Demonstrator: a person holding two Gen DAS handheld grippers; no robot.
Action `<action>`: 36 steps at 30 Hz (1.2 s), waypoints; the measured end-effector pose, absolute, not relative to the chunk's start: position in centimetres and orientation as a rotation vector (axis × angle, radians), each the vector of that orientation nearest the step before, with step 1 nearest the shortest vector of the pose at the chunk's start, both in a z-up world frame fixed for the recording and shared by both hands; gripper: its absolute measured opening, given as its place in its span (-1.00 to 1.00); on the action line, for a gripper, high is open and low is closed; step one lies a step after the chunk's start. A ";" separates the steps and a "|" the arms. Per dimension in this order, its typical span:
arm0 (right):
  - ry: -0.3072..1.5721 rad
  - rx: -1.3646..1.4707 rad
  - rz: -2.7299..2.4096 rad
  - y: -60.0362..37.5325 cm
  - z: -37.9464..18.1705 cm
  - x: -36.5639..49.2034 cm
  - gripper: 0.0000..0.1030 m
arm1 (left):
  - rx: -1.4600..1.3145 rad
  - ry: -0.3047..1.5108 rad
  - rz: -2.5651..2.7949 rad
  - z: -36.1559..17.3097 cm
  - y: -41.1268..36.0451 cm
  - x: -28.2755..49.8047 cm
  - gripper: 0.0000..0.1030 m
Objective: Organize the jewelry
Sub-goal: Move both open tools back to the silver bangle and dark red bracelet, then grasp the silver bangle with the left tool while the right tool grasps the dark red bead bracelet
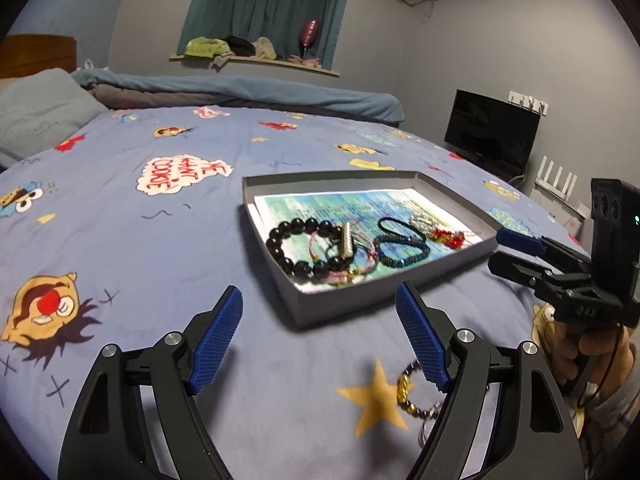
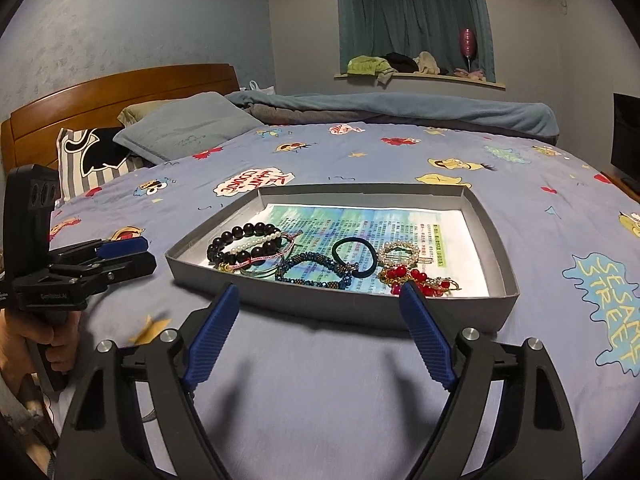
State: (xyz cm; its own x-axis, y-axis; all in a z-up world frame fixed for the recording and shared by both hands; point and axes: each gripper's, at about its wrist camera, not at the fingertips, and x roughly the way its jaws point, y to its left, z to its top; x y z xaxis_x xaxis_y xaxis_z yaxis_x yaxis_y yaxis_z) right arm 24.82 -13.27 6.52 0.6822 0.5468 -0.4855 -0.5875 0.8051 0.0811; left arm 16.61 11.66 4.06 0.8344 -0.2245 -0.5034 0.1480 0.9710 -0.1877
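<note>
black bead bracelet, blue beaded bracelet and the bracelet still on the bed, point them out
black bead bracelet (image 1: 280,250): left wrist view, on the beads of its left arc.
blue beaded bracelet (image 2: 316,258): right wrist view, on its upper strand.
bracelet on the bed (image 1: 405,385): left wrist view, on its gold charm.

A big bed (image 2: 360,152) with a blue cartoon sheet fills the middle. Gray walls (image 2: 160,20) stand behind. Green curtains (image 2: 412,12) hang at the top. A brown headboard (image 2: 120,92) sits at left.
</note>
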 end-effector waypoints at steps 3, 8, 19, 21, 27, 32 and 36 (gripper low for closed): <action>0.520 -0.090 0.647 -13.4 6.4 24.6 0.58 | -0.139 0.561 -0.217 3.7 11.3 15.7 0.54; 0.528 -0.088 0.653 -13.5 6.3 24.6 0.58 | -0.104 0.566 -0.245 3.2 9.9 13.5 0.54; 0.531 -0.096 0.667 -13.6 6.3 24.0 0.58 | 0.047 0.674 -0.331 0.7 5.8 11.2 -0.07; 0.535 -0.096 0.670 -13.6 6.3 23.9 0.58 | 0.067 0.681 -0.337 0.5 5.5 11.2 -0.28; 0.545 -0.097 0.682 -13.5 6.2 23.5 0.58 | 0.066 0.677 -0.317 0.6 6.0 11.4 -0.88; 0.560 -0.116 0.712 -12.7 6.0 23.1 0.58 | 0.045 0.668 -0.261 1.0 7.6 11.5 -0.88; 0.584 -0.142 0.759 -11.7 5.7 22.6 0.58 | 0.016 0.665 -0.209 1.1 9.3 11.4 -0.88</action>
